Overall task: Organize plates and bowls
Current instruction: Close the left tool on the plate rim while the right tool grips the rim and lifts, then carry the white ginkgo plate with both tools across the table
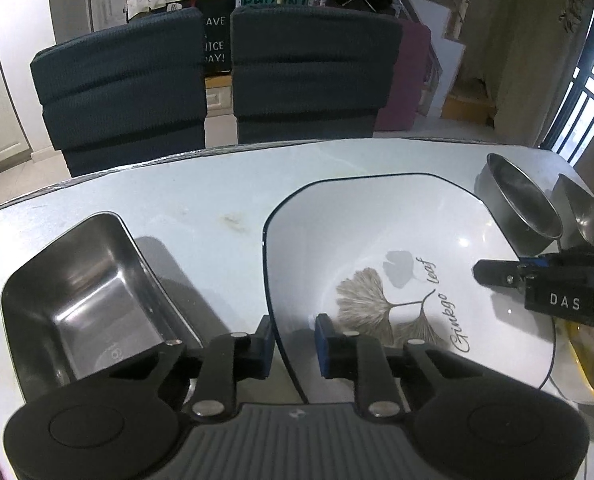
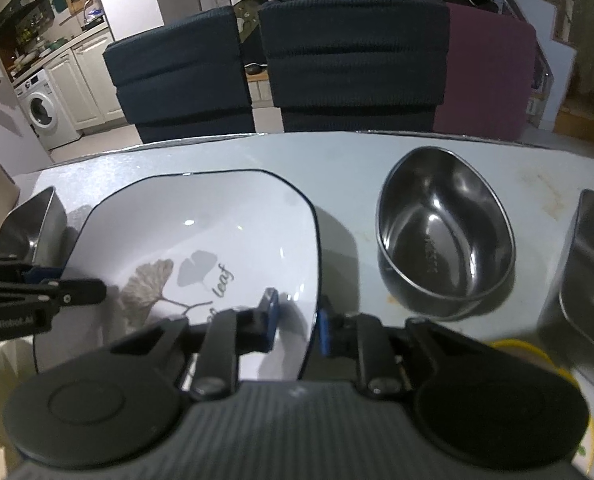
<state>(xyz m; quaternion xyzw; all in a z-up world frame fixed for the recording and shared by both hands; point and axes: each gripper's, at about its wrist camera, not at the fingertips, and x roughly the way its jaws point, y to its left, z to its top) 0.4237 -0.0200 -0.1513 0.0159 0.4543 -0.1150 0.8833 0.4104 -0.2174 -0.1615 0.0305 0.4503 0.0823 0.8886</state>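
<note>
The white plate (image 1: 377, 240) bears a dark rim and grey-brown ginkgo leaves, while the steel bowl (image 2: 445, 236) shines silver.

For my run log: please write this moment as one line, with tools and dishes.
left tool: astride white plate left rim | right tool: astride its right rim | round steel bowl: right of plate

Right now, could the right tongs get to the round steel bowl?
Probably not yet: the right tongs straddle the white plate's rim. The round bowl sits just beyond on bare table, nothing between, so once they let go the way looks free.
</note>
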